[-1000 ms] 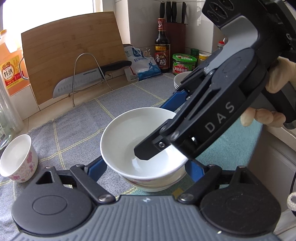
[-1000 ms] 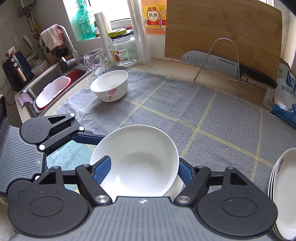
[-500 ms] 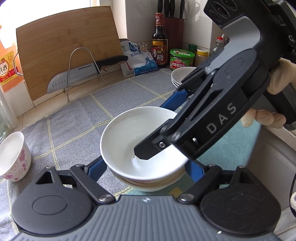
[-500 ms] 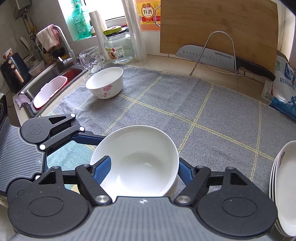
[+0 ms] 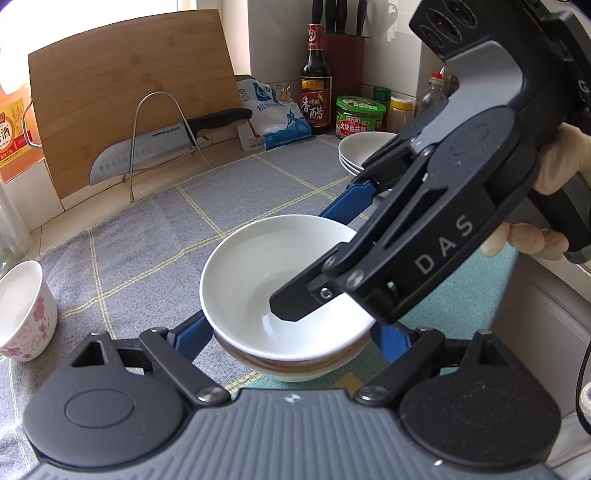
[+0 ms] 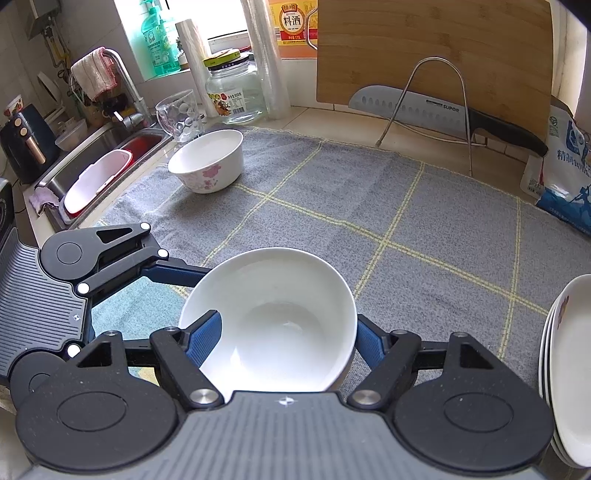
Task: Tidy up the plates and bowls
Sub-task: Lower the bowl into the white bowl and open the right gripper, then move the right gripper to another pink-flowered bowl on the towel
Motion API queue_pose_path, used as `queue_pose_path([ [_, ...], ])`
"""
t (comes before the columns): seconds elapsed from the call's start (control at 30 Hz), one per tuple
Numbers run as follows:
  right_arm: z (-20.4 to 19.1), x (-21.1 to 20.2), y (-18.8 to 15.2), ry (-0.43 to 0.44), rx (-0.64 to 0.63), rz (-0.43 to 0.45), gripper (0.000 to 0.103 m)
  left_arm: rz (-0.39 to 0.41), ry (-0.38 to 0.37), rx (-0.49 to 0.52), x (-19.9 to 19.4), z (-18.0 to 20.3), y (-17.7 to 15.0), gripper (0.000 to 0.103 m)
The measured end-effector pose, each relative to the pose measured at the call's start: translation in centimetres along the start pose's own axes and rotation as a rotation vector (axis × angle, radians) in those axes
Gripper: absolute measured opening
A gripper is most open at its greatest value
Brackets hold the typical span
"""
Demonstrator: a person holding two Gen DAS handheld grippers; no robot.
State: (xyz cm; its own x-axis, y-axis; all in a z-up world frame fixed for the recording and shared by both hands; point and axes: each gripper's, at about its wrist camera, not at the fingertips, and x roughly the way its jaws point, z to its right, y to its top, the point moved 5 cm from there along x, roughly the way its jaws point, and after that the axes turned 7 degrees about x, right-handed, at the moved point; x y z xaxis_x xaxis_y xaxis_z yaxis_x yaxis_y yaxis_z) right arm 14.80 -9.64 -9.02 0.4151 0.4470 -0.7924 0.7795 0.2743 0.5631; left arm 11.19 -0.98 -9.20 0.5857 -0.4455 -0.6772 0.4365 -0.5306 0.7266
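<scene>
We see the white bowl (image 5: 273, 273) sitting on top of another bowl (image 5: 295, 369) on the grey checked cloth (image 6: 388, 206) that covers the tabletop. The right tongs (image 6: 284, 341) grip the white bowl across its rim, one blue finger inside, one outside. The left tongs (image 5: 291, 334) straddle the stack with their blue fingers set wide on either side; they have just been opening a little, and we cannot tell whether the pads press on the lower bowl. "DAS" reads on the right tool's black arm in the left wrist view. A flowered bowl (image 6: 207, 160) stands well apart near the sink (image 6: 110, 147), and a stack of plates (image 6: 569, 369) waits at the right edge. Behind, a knife (image 6: 436, 109) marked "SUPOR" leans on a wire rack (image 6: 439, 107) against a wooden board (image 6: 436, 48). A dark bottle (image 5: 315, 81) and a green-lidded jar (image 5: 360, 116) carry Chinese labels; the yellow bottle (image 6: 293, 26) reads "料酒".
</scene>
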Motion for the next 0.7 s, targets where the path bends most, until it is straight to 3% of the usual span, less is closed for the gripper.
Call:
queue_pose_path([
  [0.17, 0.1, 0.1, -0.1, -0.006, 0.002, 0.002, 0.084, -0.004, -0.013, -0.007, 0.2, -0.2, 0.0, 0.096],
  [0.23, 0.1, 0.0, -0.1, -0.004, 0.000, 0.008, 0.093, -0.001, 0.003, 0.013, 0.2, -0.1, 0.0, 0.098],
  [0.4, -0.2, -0.6, 0.1, -0.015, -0.012, 0.036, 0.103, 0.003, -0.004, 0.016, -0.2, -0.2, -0.1, 0.098],
  [0.7, -1.2, -1.0, 1.0, -0.026, -0.046, 0.069, 0.103, 0.014, -0.011, 0.013, -2.4, -1.1, -0.6, 0.099],
])
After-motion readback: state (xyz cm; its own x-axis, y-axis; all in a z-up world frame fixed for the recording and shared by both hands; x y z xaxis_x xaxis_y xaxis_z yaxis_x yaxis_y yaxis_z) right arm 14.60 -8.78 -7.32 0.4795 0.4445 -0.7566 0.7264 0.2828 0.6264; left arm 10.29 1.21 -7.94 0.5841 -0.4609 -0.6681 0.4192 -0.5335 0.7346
